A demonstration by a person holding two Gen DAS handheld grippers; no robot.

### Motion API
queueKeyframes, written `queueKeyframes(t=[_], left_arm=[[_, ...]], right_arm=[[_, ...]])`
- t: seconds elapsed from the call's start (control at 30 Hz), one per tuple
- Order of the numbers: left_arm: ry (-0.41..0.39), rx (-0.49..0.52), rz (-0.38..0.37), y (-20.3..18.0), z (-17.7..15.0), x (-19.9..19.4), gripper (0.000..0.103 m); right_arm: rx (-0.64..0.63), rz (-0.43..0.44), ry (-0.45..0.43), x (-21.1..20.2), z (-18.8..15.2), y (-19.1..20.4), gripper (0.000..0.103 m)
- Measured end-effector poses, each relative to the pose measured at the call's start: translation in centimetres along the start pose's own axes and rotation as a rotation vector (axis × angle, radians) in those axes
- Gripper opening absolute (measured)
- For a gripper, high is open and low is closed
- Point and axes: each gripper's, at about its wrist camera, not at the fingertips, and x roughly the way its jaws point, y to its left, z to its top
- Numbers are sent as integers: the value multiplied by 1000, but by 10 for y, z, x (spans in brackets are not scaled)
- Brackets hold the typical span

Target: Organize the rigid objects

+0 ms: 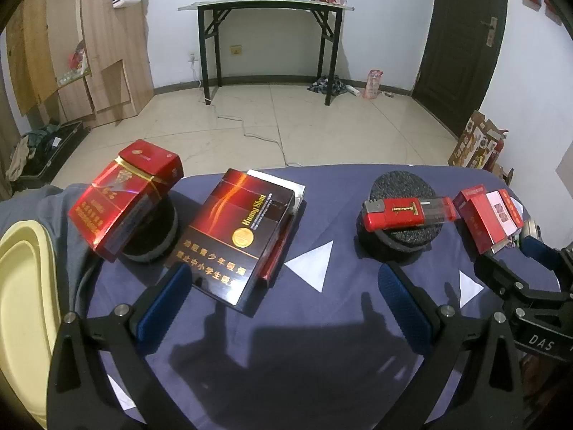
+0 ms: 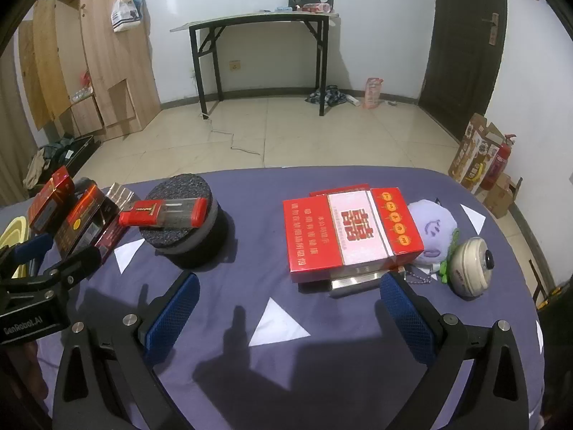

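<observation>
A smooth, pale yellow plastic tray [image 1: 21,286] curves in at the far left, cut off by the frame edge. Next to it a glossy red cellophane-wrapped cigarette pack [image 1: 121,204] rests tilted on a round black foam puck [image 1: 157,236], which it mostly hides. Just right lies a flat, shiny dark red and black cigarette carton [image 1: 240,236] with gold lettering, sitting on a white-edged box of which only a corner shows.

The left gripper [image 1: 286,308] hovers over the navy bedsheet with white triangles [image 1: 322,340], its ribbed blue pads [image 1: 164,304] spread wide and released, nothing between them.

Further right, a red and clear plastic lighter [image 1: 408,211] lies across a second coarse, grainy black foam disc [image 1: 401,222].

Beyond it sits a rectangular red and white cardboard cigarette carton [image 2: 352,231], stacked on another red box and a thin silvery item, both barely visible beneath it. The right gripper [image 2: 290,315] is held just in front of this carton, fingers fully apart and empty; its right pad [image 2: 408,315] covers the carton's near corner.

Behind the carton a soft lilac plush toy [image 2: 435,225] with a stitched face is half hidden, and a bead chain and something green beside it are hard to make out. At the far right stands a round cream plastic device [image 2: 471,267] with a dark central knob.
</observation>
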Motion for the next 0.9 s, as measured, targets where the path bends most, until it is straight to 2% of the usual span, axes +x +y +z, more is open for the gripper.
queueKeyframes(t=[0.9], left_arm=[[-7, -4, -1, 0, 5, -4, 103]], right_arm=[[-21, 7, 21, 5, -3, 9, 103]])
